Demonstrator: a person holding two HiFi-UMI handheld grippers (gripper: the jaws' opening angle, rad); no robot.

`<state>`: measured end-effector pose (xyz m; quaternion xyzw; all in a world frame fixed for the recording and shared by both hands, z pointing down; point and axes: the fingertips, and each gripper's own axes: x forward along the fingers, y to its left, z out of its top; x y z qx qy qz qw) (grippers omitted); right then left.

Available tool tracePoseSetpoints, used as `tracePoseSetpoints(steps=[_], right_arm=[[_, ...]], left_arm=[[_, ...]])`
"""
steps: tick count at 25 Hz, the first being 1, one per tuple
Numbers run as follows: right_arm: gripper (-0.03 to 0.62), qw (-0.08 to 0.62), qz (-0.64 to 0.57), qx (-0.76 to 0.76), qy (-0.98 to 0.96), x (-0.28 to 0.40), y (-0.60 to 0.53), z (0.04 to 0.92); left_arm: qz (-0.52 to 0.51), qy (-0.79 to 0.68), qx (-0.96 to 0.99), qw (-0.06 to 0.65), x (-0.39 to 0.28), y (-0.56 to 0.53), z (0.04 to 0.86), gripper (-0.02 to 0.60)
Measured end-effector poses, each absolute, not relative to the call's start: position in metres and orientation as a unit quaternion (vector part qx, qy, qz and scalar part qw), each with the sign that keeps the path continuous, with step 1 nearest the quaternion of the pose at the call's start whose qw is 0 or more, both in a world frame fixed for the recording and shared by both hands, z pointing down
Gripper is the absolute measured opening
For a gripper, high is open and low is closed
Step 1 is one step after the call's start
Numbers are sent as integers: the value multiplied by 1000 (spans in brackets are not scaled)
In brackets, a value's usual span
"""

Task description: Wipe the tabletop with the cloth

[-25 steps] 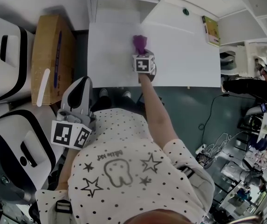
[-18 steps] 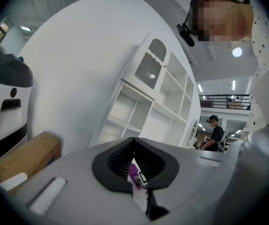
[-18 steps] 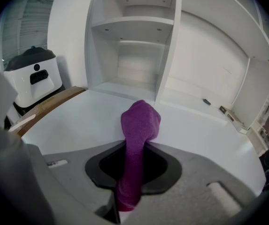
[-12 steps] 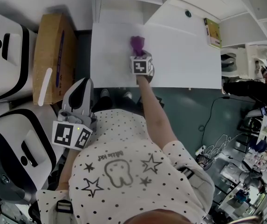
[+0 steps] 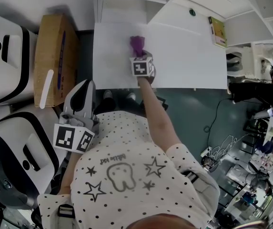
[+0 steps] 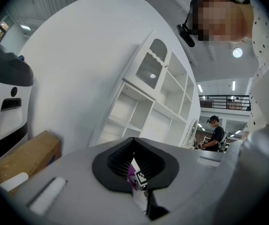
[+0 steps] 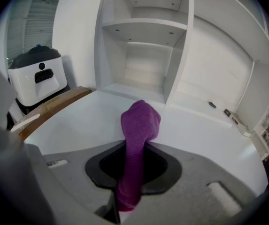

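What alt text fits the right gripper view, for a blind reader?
A purple cloth is clamped in the right gripper, its bunched end resting on the white tabletop. Empty white shelves stand behind.

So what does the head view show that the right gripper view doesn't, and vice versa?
Only the head view: the left gripper held off the table, beside the person's dotted shirt. Only the right gripper view: the right gripper with jaws shut on the purple cloth, and open shelves behind. Both: the cloth on the white tabletop, the cardboard box.
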<state>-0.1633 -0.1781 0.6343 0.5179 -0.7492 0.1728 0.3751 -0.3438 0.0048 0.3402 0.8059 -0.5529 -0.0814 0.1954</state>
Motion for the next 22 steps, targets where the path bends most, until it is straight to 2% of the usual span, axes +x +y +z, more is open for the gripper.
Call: tracePoseSetpoints(steps=[22], right_arm=[[61, 361, 174, 495, -771, -201, -163, 634]], left_arm=[[-83, -554, 805, 195, -341, 6, 341, -5]])
